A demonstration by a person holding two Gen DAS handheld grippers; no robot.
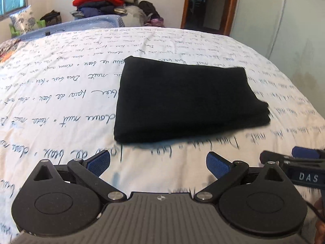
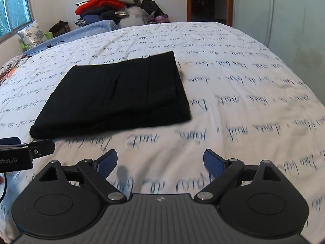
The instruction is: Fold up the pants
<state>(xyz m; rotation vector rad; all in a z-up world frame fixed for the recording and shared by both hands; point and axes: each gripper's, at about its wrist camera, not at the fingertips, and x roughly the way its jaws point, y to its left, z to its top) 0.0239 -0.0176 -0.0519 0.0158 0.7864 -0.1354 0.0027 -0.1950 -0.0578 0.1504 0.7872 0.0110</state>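
Note:
The black pants lie folded into a flat rectangle on the white bed cover; they also show in the right wrist view. My left gripper is open and empty, just short of the pants' near edge. My right gripper is open and empty, near the bed's front, to the right of the pants' near edge. The right gripper's side shows at the right of the left wrist view. The left gripper's side shows at the left of the right wrist view.
A pile of clothes is stacked beyond the far edge of the bed. A blue basket stands below the pile. A doorway and a pale wardrobe are at the back right. A window is at the left.

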